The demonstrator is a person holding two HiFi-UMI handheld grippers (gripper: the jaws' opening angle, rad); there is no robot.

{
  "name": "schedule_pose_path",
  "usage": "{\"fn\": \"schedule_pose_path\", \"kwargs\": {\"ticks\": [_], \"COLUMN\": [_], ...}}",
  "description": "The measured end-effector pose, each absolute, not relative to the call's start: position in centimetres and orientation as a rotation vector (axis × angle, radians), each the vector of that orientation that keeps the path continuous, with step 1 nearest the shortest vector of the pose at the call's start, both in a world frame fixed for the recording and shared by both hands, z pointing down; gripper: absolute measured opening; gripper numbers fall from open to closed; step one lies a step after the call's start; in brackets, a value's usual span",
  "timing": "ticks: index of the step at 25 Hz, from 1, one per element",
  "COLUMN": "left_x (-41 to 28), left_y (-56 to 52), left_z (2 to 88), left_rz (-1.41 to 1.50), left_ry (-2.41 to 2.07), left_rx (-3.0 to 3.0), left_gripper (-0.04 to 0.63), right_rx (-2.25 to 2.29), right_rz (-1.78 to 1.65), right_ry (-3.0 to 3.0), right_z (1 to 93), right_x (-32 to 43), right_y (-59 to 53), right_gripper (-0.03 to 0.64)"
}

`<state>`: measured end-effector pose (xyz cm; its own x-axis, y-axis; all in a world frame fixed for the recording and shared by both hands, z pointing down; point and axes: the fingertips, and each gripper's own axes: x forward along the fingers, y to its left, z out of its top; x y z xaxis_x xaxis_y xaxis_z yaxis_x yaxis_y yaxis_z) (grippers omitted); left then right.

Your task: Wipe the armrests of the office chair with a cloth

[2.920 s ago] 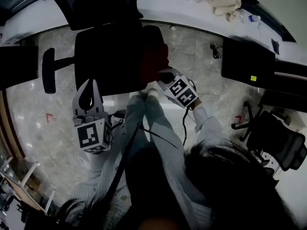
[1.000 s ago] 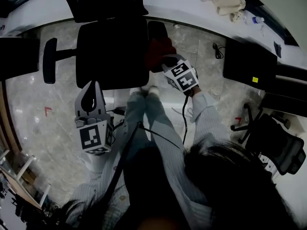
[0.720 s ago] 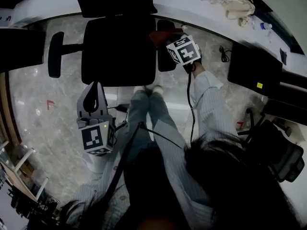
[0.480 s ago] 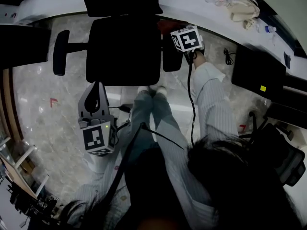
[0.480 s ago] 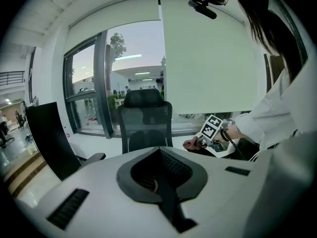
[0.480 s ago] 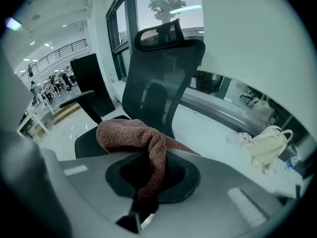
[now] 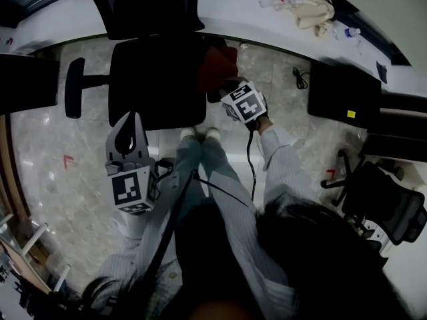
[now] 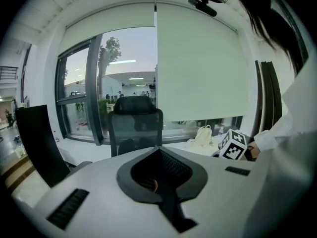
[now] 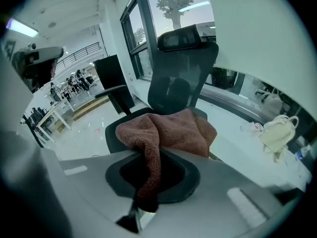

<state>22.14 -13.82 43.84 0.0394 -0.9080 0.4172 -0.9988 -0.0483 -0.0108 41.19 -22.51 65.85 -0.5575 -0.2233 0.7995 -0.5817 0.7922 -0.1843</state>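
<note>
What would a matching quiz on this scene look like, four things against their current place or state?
Things:
1 brown cloth
2 left gripper
3 beige bag
4 armrest at the head view's left

Places or states:
A on the white ledge
B jaws together, nothing held
C pinched by the right gripper
D untouched, sticking out from the office chair

Pairs: 1-C, 2-B, 3-A, 4-D.

Your head camera looks steeply down from above onto the office chair (image 7: 157,79) and floor (image 7: 53,139). The camera on your left gripper (image 7: 127,117) faces the chair's backrest (image 8: 136,128) level, from well back; the one on your right gripper (image 7: 225,85) views the same chair nearer, over the cloth (image 9: 168,130).
</note>
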Motion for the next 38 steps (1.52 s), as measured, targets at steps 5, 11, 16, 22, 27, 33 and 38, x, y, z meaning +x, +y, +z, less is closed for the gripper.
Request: {"fn": "schedule_pose_path", "kwargs": {"ticks": [5,11,16,22,27,33,38], "left_x": [24.5,26.2,27.1,29.1,30.8,30.9,30.8], "left_y": [-14.4,-14.0,-15.1,-15.9,-15.2,-15.0,-14.7], "left_z": [42.4,40.2,34.3,26.8,24.0,23.9,23.2], "left_rz": [0.437,0.401,0.287,0.103,0.068,0.076,0.070], "left_ry": [-1.907,-1.882,-1.910,-1.942,-1.916,-1.911,-1.917], "left_rx": [2.107,2.185,2.308,2.474,2.547,2.552,2.563], "left_gripper": [0.003,0.003,0.003,0.003,0.003,0.003,0.003], "right_rx": [0.634,0.807,0.972,1.103,1.221,1.241,1.229], "right_rz": [0.598,0.632,0.499,0.111,-0.004,-0.003,0.005], "right_ry": [-2.181,-2.286,-2.585,-2.819,-2.847,-2.871,-2.879], "right_z": [64.9,60.8,45.9,29.7,25.3,24.6,24.1], "right_x": [42.5,42.7,42.8,42.9,43.4,43.4,43.2], "right_y": [-18.3,-18.3,-18.4,-16.3,-13.8,-13.4,-13.4], "right_gripper": [0.028,0.028,0.028,0.028,0.028,0.026,0.026]}}
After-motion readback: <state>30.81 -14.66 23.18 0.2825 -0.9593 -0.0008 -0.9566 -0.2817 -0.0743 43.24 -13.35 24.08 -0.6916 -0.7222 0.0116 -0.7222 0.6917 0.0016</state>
